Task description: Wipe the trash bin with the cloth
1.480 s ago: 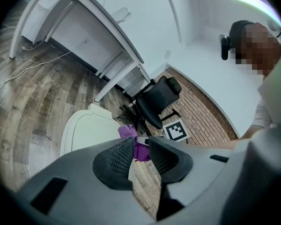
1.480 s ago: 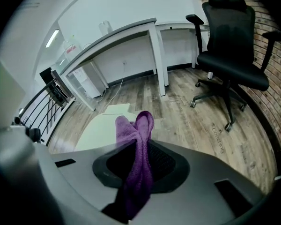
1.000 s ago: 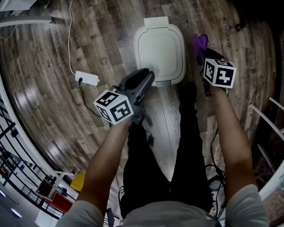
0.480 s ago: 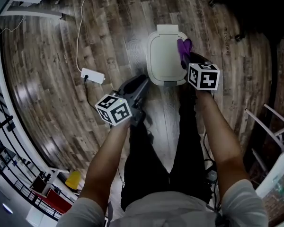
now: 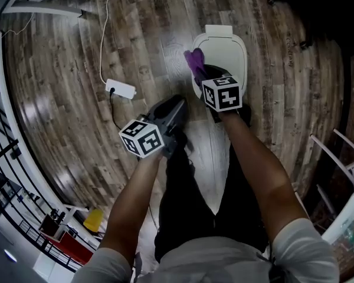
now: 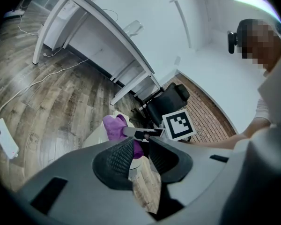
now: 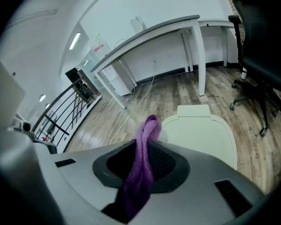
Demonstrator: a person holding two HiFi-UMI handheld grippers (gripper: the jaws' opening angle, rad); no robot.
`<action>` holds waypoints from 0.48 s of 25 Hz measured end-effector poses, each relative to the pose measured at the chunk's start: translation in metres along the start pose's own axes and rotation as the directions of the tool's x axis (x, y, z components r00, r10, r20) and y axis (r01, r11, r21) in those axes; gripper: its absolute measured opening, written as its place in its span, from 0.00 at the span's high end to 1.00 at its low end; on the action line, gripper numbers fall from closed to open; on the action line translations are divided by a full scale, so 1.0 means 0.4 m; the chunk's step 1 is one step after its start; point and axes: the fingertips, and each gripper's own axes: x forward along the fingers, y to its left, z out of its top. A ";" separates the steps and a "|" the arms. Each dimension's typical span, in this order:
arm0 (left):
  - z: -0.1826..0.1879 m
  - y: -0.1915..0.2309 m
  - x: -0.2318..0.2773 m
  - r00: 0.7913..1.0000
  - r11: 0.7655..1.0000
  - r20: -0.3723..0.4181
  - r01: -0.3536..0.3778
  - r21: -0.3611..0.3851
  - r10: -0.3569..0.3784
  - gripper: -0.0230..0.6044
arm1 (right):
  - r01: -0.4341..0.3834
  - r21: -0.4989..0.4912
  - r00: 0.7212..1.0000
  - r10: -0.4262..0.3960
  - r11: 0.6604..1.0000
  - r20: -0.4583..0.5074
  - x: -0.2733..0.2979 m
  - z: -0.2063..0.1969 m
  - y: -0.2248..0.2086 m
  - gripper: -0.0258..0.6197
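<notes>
Right gripper [image 7: 143, 162] clamps purple cloth [image 7: 148, 134] at the trash bin lid [image 7: 203, 137]; left gripper [image 6: 140, 154] gapes slightly, empty. Best pressed flat, swept evenly.

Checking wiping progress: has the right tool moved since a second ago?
Yes. The right tool moved leftward, from right of the trash bin to its left edge.

Dark brown wood-plank floor [image 5: 59, 87], glossy, with light glare on the left side. Standing on it: a white plastic trash bin with a rounded closed lid [image 5: 231, 50]. Left of the bin, well apart, lies a white rectangular power strip [image 5: 120, 88] – a thin white cable [image 5: 104, 34] runs from it up the planks, and a dark cord leaves its near end. White desk legs [image 7: 200, 60] and a black wheeled office chair [image 7: 262, 55] also stand on the floor – chair beside the bin.
</notes>
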 end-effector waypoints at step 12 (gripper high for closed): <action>-0.004 0.011 0.002 1.000 1.000 -0.004 0.015 -0.011 -0.015 0.80 | 0.111 -0.088 0.987 -0.120 0.990 -0.103 0.014 -0.085 -0.094 0.60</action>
